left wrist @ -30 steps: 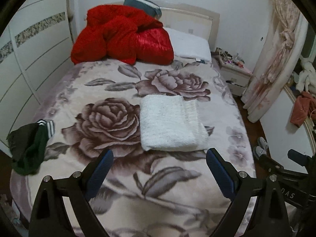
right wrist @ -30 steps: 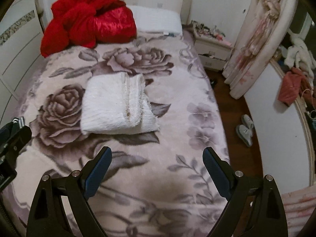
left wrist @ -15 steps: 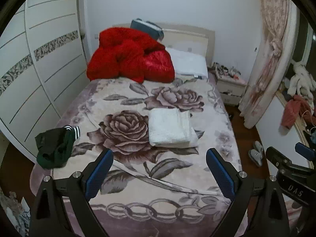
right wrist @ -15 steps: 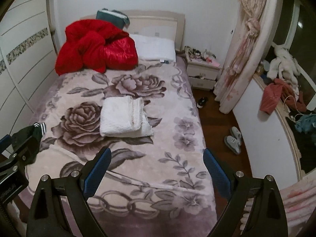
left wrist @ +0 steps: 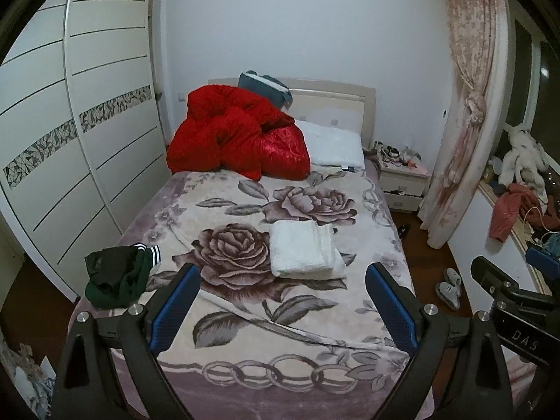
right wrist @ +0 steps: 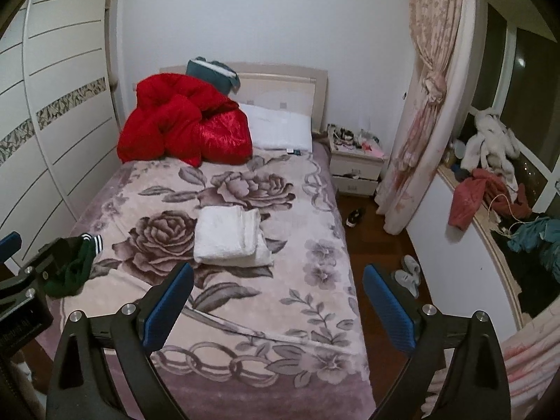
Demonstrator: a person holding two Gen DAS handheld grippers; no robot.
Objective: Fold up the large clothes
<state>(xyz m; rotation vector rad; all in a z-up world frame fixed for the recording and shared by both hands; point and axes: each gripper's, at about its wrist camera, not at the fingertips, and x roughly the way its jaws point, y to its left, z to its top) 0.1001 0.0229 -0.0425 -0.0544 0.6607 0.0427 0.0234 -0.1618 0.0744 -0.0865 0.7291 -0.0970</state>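
Observation:
A folded white garment (left wrist: 303,249) (right wrist: 230,237) lies flat in the middle of the bed's rose-patterned blanket (left wrist: 245,315) (right wrist: 252,315). A crumpled dark green garment with white stripes (left wrist: 117,274) (right wrist: 71,266) sits at the bed's left edge. My left gripper (left wrist: 282,302) is open and empty, held well back above the foot of the bed. My right gripper (right wrist: 278,299) is open and empty too, over the bed's right front part. In the left wrist view the right gripper's body shows at the right edge, and the left gripper's body shows at the left edge of the right wrist view.
A red quilt (left wrist: 238,140) (right wrist: 182,126) and a white pillow (left wrist: 336,147) lie at the headboard. A white wardrobe (left wrist: 70,140) stands left of the bed. A nightstand (right wrist: 357,168), a tied curtain (right wrist: 420,105), slippers (right wrist: 407,273) and a cluttered ledge (right wrist: 490,182) are on the right.
Both grippers have pulled back and up from the bed. The folded white garment now looks smaller and farther, and more of the room shows. Both stay open.

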